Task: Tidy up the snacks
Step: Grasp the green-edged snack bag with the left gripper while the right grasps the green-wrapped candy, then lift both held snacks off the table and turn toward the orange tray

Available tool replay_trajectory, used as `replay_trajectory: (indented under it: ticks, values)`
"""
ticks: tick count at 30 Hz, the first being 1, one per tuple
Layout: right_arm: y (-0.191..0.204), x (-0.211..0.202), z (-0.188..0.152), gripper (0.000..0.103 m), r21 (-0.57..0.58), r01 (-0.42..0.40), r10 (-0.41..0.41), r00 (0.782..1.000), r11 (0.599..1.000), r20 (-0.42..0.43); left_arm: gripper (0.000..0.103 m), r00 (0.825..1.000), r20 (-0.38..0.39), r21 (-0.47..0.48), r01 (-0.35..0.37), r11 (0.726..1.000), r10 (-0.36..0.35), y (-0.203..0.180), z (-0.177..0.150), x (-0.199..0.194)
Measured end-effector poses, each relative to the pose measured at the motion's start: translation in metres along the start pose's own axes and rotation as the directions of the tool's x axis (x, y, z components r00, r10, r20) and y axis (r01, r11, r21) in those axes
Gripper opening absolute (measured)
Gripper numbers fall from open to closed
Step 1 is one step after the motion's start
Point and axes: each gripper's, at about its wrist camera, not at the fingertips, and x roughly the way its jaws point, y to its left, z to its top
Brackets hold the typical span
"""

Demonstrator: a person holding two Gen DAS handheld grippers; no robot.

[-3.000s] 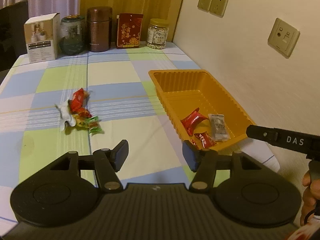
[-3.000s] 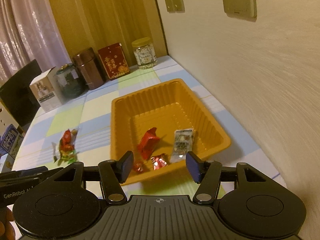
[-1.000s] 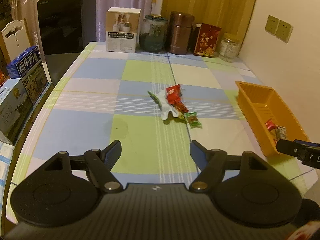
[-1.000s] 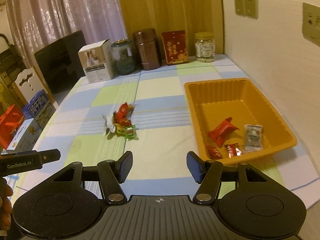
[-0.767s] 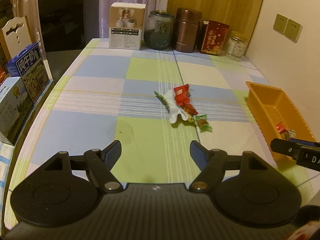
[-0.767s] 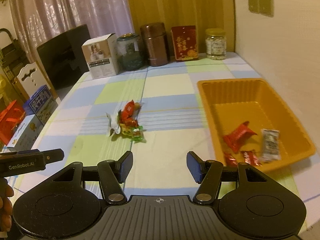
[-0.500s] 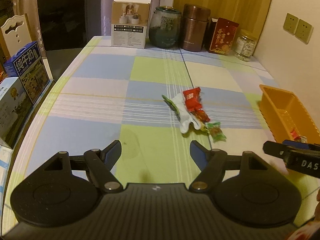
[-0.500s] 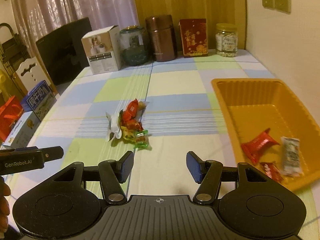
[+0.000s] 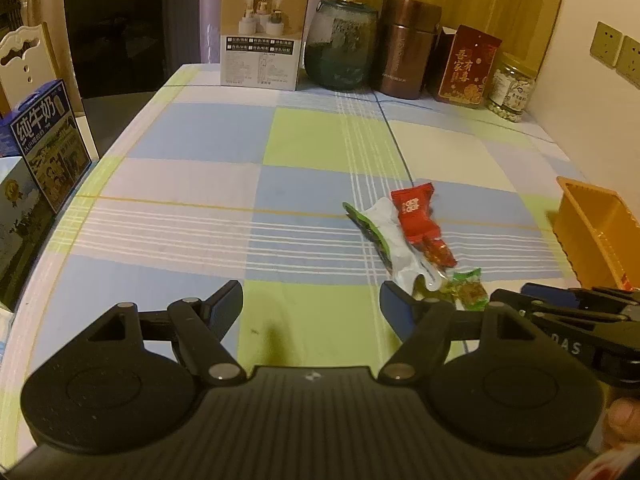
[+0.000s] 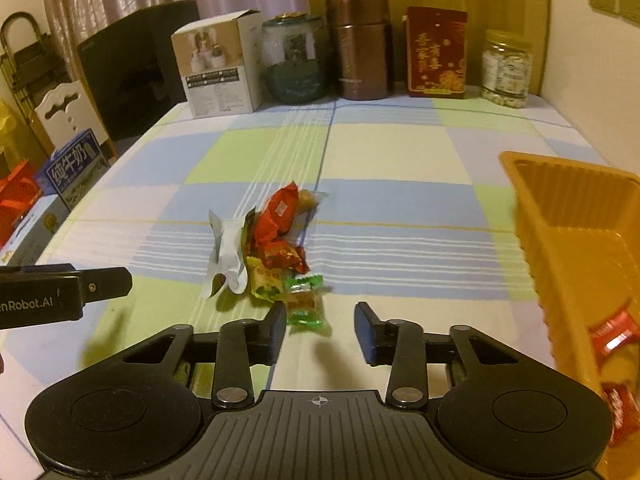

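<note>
A small pile of wrapped snacks lies mid-table: a red wrapper (image 10: 278, 212), a white packet (image 10: 228, 256), a yellow-green candy (image 10: 266, 280) and a green candy (image 10: 304, 300). My right gripper (image 10: 321, 322) hovers low just before the pile. Its jaws are closing, with the green candy's near end between the fingertips beside the left one, and the pads are not pressing it. My left gripper (image 9: 311, 304) is open and holds nothing, left of the green candy (image 9: 468, 288) and the red wrapper (image 9: 414, 214). The orange tray (image 10: 560, 216) at the right holds a few red-wrapped snacks.
Along the table's far edge stand a cardboard box (image 10: 218, 64), a glass jar (image 10: 294, 60), a brown canister (image 10: 360, 48), a red box (image 10: 436, 52) and a plastic jar (image 10: 506, 68). Milk cartons (image 9: 44, 140) and a dark chair sit off the left edge. A wall bounds the right side.
Both grippers have moved left and down toward the snack pile, which now looks nearer. The tray has slid to the right edge of both views. The right jaws have narrowed.
</note>
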Motion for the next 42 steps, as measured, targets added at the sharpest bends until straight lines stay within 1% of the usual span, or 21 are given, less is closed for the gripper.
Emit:
replay_trajectory:
  ticks: [8,12,14,18,22,27,29,31,32,33,37,38,40,42]
  values:
    - [0.009,0.027,0.003,0.032,-0.037,-0.013,0.012,1.000,0.999,-0.010,0.073,1.000,-0.012,-0.012,0.003,1.000,-0.004,0.005,0.000,0.018]
    - [0.011,0.035,0.003,0.026,-0.061,0.005,-0.007,1.000,0.998,-0.020,0.073,1.000,-0.013,-0.018,0.008,1.000,-0.008,0.005,0.000,0.022]
    - [0.010,0.038,0.002,0.024,-0.068,0.003,-0.005,1.000,0.998,-0.024,0.073,1.000,-0.014,-0.019,0.013,1.000,-0.014,0.004,0.001,0.024]
    - [0.009,0.035,0.001,0.022,-0.074,0.006,-0.007,1.000,0.997,-0.017,0.073,0.999,-0.014,-0.019,0.037,0.999,-0.037,-0.004,0.007,0.028]
    - [0.000,0.023,0.000,0.022,-0.042,0.037,-0.037,0.999,0.998,0.013,0.073,0.997,0.001,-0.026,0.080,0.996,-0.080,-0.016,0.016,0.034]
    - [-0.015,0.011,-0.003,0.022,0.009,0.058,-0.058,0.998,0.998,0.015,0.071,0.994,0.004,-0.010,0.111,0.994,-0.111,-0.034,0.026,0.051]
    - [-0.021,0.009,-0.006,0.022,0.031,0.065,-0.065,0.998,0.997,0.008,0.067,0.993,0.001,0.003,0.117,0.993,-0.117,-0.040,0.028,0.058]
    - [-0.025,0.010,-0.007,0.022,0.054,0.070,-0.070,0.998,0.996,0.002,0.055,0.994,-0.003,0.017,0.110,0.994,-0.110,-0.045,0.030,0.066]
    - [-0.027,0.010,-0.007,0.022,0.064,0.069,-0.069,0.998,0.996,-0.001,0.051,0.994,-0.005,0.018,0.108,0.994,-0.108,-0.046,0.030,0.070]
    - [-0.028,0.009,-0.007,0.022,0.069,0.069,-0.069,0.998,0.995,-0.001,0.041,0.994,-0.012,0.026,0.106,0.994,-0.105,-0.047,0.030,0.075]
    - [-0.030,0.011,-0.009,0.021,0.078,0.069,-0.069,0.998,0.995,0.001,0.039,0.991,-0.028,0.035,0.135,0.990,-0.134,-0.047,0.030,0.085]
    - [-0.029,0.011,-0.009,0.021,0.077,0.069,-0.069,0.998,0.995,0.001,0.037,0.990,-0.032,0.042,0.138,0.989,-0.137,-0.047,0.030,0.086]
    - [-0.028,0.012,-0.010,0.021,0.075,0.070,-0.070,0.998,0.995,0.001,0.023,0.989,-0.045,0.059,0.144,0.988,-0.141,-0.047,0.028,0.086]
    - [-0.028,0.012,-0.010,0.021,0.075,0.070,-0.070,0.998,0.995,0.002,0.021,0.989,-0.051,0.084,0.139,0.987,-0.135,-0.046,0.023,0.081]
